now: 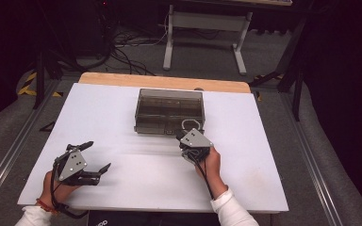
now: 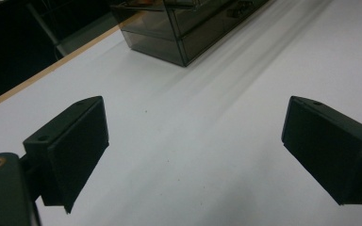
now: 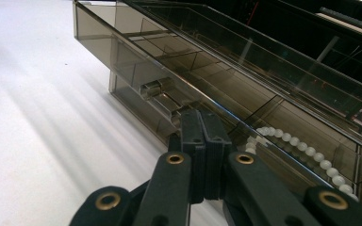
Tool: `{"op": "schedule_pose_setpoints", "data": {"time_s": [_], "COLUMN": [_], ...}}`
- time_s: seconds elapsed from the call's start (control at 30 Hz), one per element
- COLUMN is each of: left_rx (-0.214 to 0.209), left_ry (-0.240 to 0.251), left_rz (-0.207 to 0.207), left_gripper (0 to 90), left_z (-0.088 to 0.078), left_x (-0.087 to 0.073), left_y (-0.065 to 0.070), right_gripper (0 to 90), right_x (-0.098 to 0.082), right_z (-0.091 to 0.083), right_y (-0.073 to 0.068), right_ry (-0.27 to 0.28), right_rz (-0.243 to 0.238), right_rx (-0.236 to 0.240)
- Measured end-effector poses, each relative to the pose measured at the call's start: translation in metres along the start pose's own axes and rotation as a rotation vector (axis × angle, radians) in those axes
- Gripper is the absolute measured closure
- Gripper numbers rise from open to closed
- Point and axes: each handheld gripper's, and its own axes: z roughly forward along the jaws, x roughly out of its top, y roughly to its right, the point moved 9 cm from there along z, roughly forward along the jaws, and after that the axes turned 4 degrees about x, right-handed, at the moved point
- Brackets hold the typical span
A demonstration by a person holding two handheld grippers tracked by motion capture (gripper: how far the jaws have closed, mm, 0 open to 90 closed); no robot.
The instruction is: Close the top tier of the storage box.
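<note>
— Jaws of the left gripper [image 1: 95, 157] are seen spread wide, with nothing between them but the bare white table [image 1: 122, 117]. What is being done on that side?

— Nothing, as far as can be judged; it is held low over the table, well apart from the smoky clear drawer box [image 1: 169, 111], which lies far ahead of its jaws and off to one side in the left gripper view [image 2: 184, 28].

— And the right gripper [image 1: 183, 136]?

— Its jaws are pressed flat together, nothing being seen between the pads [image 3: 202, 141]. The tips are set right at the front of the box, at the rim of the lower drawer [image 3: 283, 146], which stands pulled out — whether they touch it cannot be told. A string of white beads [image 3: 297, 146] lies inside that drawer, just beyond the tips and to their right.

— Which step is judged to be in hand?

— Work on the drawer front, most likely pushing it shut or easing it further out; that cannot be settled from these views.

— What would the next move call for?

— A straight push or pull along the drawer's run, so it is not jammed. The small clear handle [image 3: 156, 88] on the neighbouring drawer sits ahead and to the left of the tips.
</note>
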Motion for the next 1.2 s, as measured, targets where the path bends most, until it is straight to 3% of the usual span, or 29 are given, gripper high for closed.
{"op": "schedule_pose_setpoints", "data": {"time_s": [1.2], "left_rx": [-0.004], "left_ry": [-0.002], "left_rz": [0.019], "left_gripper": [8.8], "left_z": [0.0014], "left_x": [0.0009], "left_y": [0.0029], "right_gripper": [90.0], "right_x": [0.0024], "right_z": [0.0077], "right_y": [0.0094], "right_ry": [-0.004], "right_rz": [0.015], "right_rx": [-0.043]}}
